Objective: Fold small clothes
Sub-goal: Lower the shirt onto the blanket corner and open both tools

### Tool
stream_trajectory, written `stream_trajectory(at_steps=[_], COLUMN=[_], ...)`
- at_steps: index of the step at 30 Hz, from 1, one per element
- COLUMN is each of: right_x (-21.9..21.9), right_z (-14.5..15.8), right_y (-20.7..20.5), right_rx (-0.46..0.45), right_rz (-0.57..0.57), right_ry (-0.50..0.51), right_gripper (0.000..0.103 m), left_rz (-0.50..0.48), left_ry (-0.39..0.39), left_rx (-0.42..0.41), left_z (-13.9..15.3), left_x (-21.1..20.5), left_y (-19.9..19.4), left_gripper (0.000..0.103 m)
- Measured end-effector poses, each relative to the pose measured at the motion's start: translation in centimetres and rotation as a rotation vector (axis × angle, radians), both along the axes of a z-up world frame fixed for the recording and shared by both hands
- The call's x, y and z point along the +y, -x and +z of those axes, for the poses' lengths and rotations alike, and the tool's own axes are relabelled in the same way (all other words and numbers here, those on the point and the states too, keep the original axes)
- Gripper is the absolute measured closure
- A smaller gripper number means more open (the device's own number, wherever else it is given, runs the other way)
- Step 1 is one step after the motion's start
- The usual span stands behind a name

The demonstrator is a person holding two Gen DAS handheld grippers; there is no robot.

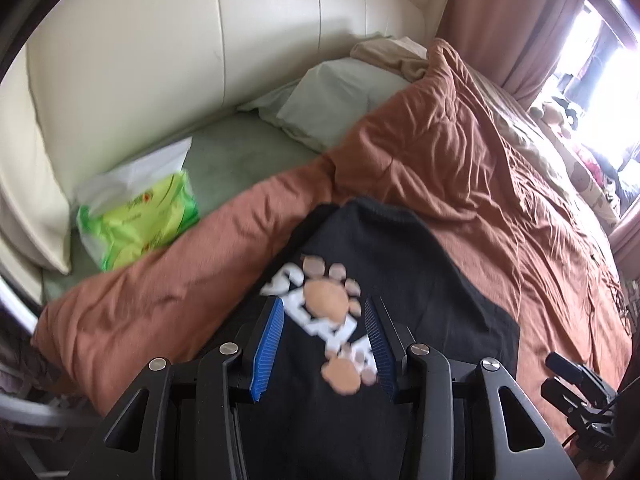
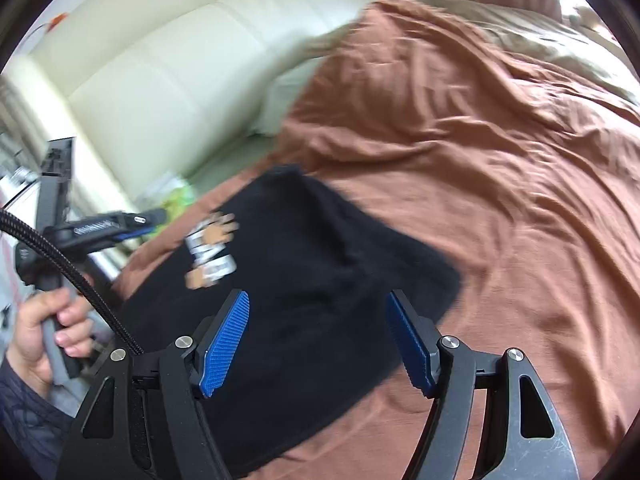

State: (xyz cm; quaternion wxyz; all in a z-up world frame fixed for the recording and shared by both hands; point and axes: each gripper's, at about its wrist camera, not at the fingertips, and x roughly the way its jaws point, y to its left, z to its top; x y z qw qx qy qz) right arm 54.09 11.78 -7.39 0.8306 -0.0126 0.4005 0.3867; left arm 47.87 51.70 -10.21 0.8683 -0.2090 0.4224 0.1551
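Tissue pack [image 1: 138,216]: I see it at the left of the left wrist view, green and white, on the green sheet [image 1: 248,148] below the cream headboard [image 1: 160,40]. It is not part of my work.

Left gripper [image 1: 324,334]: its jaws stand moderately apart, with nothing between the blue pads. It hovers over the printed part of the shirt, low in the frame. I cannot tell if it touches the cloth.

Shirt [image 2: 304,280]: black, with white letters and paw prints. It lies on the brown blanket [image 2: 480,160], in the lower centre of both views.

Direction: in the right wrist view the long axis runs from the lower left of the frame to the upper centre. The print [image 2: 212,252] sits toward the left side. I cannot tell which end is the neck.

Progress: I judge the shirt is already folded at least one time, because its outline is a compact block with straight edges and no sleeve shows. A last fold or some smoothing may be left.

Right gripper [image 2: 318,340]: jaws wide, holding nothing, above the near right part of the shirt.

Hand [image 2: 48,332]: at the left edge of the right wrist view, it grips the left handle.
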Motion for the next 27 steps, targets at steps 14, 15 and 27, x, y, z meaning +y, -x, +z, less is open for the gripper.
stream_trajectory(at_steps=[14, 15, 27], right_x=[9.5, 9.2, 3.8], right_z=[-4.3, -4.4, -1.9], right_y=[3.6, 3.7, 6.6], right_rx=[0.032, 0.043, 0.026], right_rz=[0.249, 0.243, 0.095], right_ry=[0.249, 0.248, 0.343], right_gripper=[0.049, 0.049, 0.049], left_rz=[-0.036, -0.039, -0.148], left_ry=[0.06, 0.058, 0.122], left_rx=[0.093, 0.09, 0.039], left_z=[-5.4, -5.5, -5.3], left_x=[-4.2, -4.5, -11.5], left_y=[5.9, 6.1, 9.2], left_gripper=[0.058, 0.058, 0.058])
